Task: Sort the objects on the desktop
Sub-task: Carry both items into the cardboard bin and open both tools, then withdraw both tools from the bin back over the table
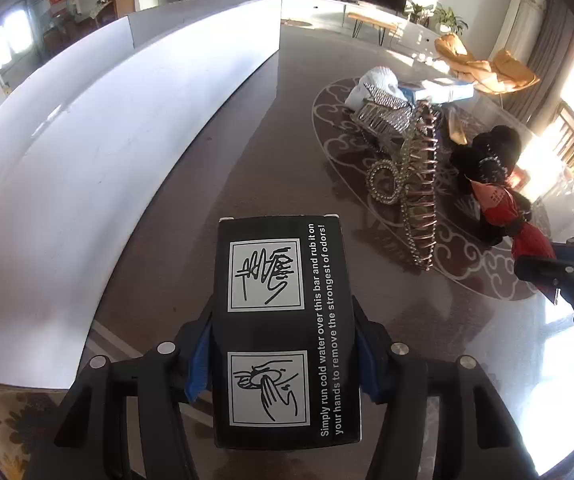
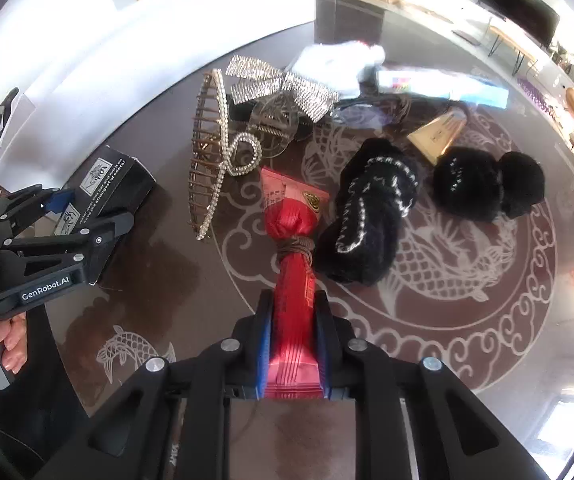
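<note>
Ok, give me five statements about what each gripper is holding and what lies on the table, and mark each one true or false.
1. The left gripper is clamped on a black box with printed hand-washing drawings. True.
2. The right gripper is empty. False: its blue pads grip a red packet.
3. A brown band is tied around the middle of the red packet. True.
4. The rhinestone bow clip is held in a gripper. False: it lies on the table among the other hair accessories.
5. The two black fuzzy hair ties sit on top of the black box. False: they lie on the table.
</note>
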`<control>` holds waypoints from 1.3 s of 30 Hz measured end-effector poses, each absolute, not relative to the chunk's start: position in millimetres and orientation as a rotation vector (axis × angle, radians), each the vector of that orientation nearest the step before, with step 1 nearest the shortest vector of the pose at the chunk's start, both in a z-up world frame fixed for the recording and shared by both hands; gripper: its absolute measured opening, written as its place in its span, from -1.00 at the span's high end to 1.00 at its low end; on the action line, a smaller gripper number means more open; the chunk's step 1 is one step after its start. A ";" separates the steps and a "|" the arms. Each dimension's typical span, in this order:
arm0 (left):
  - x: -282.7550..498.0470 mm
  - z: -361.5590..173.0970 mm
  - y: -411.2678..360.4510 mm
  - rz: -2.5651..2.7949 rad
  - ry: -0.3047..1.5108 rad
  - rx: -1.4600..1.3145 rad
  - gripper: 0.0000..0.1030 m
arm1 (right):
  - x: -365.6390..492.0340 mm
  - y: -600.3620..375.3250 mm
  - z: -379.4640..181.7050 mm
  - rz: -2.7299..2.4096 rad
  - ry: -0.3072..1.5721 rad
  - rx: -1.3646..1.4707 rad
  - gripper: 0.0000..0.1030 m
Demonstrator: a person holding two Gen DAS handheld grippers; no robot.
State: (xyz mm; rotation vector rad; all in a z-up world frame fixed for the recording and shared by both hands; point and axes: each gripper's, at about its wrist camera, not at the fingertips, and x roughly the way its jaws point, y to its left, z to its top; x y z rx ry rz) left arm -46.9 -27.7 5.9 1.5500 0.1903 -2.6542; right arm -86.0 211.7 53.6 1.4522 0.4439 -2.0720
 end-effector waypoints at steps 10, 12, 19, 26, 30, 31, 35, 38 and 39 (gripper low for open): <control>-17.7 116.9 -103.5 -2.813 0.500 1.296 -0.12 | -77.6 180.7 156.5 -2.089 0.338 1.266 0.62; -20.8 140.2 -133.6 -2.795 0.498 1.226 -0.12 | -85.7 146.1 176.7 -2.076 0.323 1.209 0.62; -47.5 132.3 -249.1 -2.533 0.445 1.245 -0.12 | -98.9 -0.5 185.8 -1.980 0.228 1.103 0.62; -73.9 81.7 -292.2 -2.408 0.371 1.432 -0.14 | -100.9 -115.9 118.5 -1.923 0.379 1.191 0.50; -85.7 59.2 -287.2 -2.337 0.245 1.546 -0.18 | -109.9 -125.5 85.7 -1.939 0.524 1.223 -0.31; -86.3 57.3 -283.0 -2.331 0.197 1.560 -0.20 | -109.4 -124.4 83.6 -1.949 0.555 1.206 -0.36; -84.2 46.8 -262.6 -2.277 -0.080 1.583 -0.39 | -103.6 -125.1 80.5 -1.925 0.649 1.147 -0.36; -76.6 49.0 -256.5 -2.273 -0.184 1.543 -0.40 | -98.9 -123.8 81.4 -1.938 0.674 1.136 -0.37; -71.3 51.1 -259.9 -2.281 -0.152 1.534 -0.40 | -98.3 -121.9 83.0 -1.938 0.663 1.135 -0.36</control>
